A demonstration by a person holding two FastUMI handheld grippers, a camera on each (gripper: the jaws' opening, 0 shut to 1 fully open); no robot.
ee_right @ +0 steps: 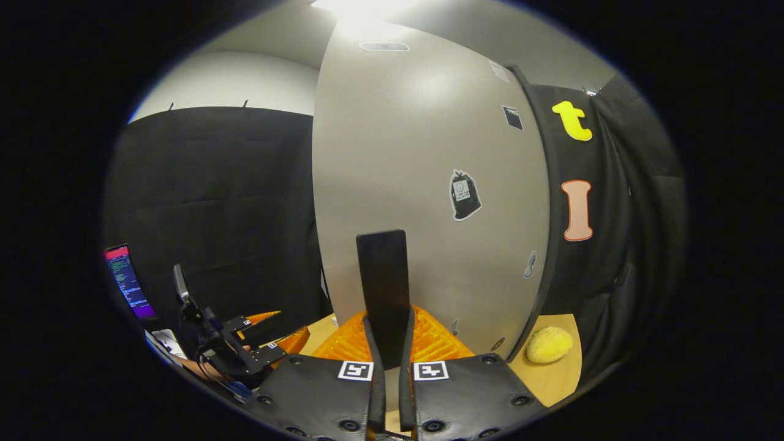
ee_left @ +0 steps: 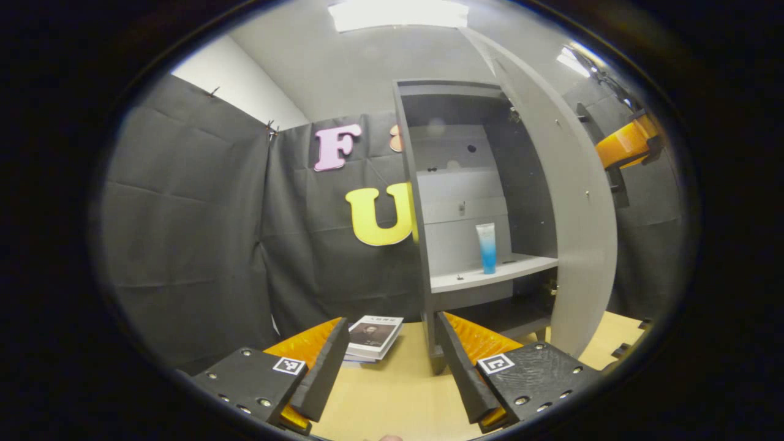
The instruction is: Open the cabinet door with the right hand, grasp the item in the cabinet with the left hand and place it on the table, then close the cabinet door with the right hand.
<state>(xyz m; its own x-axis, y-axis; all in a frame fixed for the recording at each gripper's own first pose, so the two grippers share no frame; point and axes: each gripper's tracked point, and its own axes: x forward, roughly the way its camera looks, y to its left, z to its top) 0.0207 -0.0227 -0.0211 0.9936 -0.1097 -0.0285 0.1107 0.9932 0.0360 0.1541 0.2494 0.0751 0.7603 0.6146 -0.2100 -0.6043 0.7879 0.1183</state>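
Left gripper view, bottom centre: left gripper point(ee_left: 389, 361) released, two fingers spread wide, one square coded marker on each finger block, nothing between them. Just beyond, lower centre, a small stack of books point(ee_left: 373, 338) lying on the wooden table point(ee_left: 398, 392); cover print too small to read. Right of centre, one grey cabinet point(ee_left: 422, 245) with its door point(ee_left: 576, 233) swung open. One blue-and-white tube point(ee_left: 487, 247) standing upright on the pale shelf point(ee_left: 490, 274) inside, no readable label. Upper right, beyond the door edge, part of the other gripper point(ee_left: 628, 144).

Right gripper view, bottom centre: right gripper point(ee_right: 386, 306) clenched, fingers pressed nearly together, two coded markers on its blocks, tips against or just before the grey door point(ee_right: 422, 153); whether anything is pinched cannot be told. Several stickers on the door, writing unreadable. Lower right, one yellow round fruit point(ee_right: 549, 344) on the table point(ee_right: 566, 376). Lower left, the left gripper point(ee_right: 263, 337) and one lit screen point(ee_right: 127, 282).
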